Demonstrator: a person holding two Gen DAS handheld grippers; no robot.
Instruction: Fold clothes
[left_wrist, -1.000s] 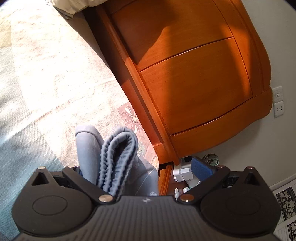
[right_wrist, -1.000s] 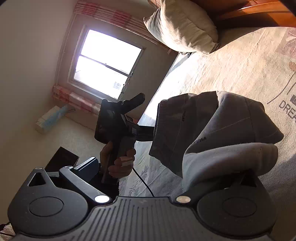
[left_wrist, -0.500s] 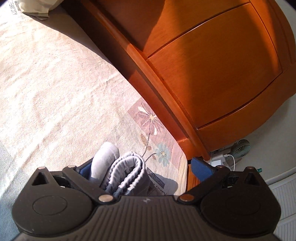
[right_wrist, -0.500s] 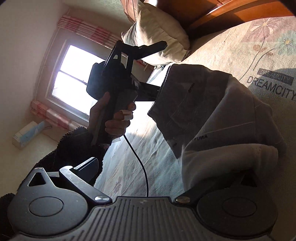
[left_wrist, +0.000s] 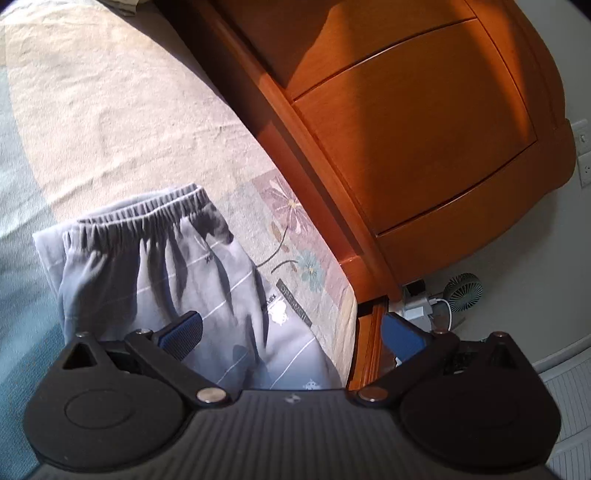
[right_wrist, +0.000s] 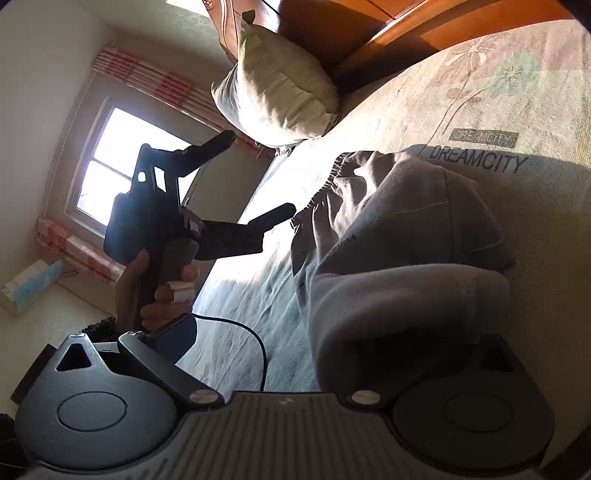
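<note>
Grey sweatpants (left_wrist: 177, 266) lie on the bed sheet (left_wrist: 110, 122), elastic waistband (left_wrist: 147, 210) spread away from me. My left gripper (left_wrist: 293, 332) hovers just above them, open, its blue pads wide apart and holding nothing. In the right wrist view the same pants (right_wrist: 399, 236) are bunched up, and a thick fold hangs over my right gripper's (right_wrist: 317, 332) right finger and hides it. Its left finger (right_wrist: 173, 328) stands well clear of the cloth. The left gripper (right_wrist: 258, 173) shows there too, open, in a person's hand (right_wrist: 162, 291).
An orange wooden headboard (left_wrist: 406, 129) runs along the bed's far side, with a pillow (right_wrist: 277, 85) against it. A small fan (left_wrist: 463, 291) and a power strip sit on the floor beyond the bed corner. A bright window (right_wrist: 122, 166) lies behind the left gripper.
The waistband that was bunched between my left gripper's fingers now lies spread on the bed, and that gripper has drawn back empty. The cloth over my right finger has sunk onto the sheet.
</note>
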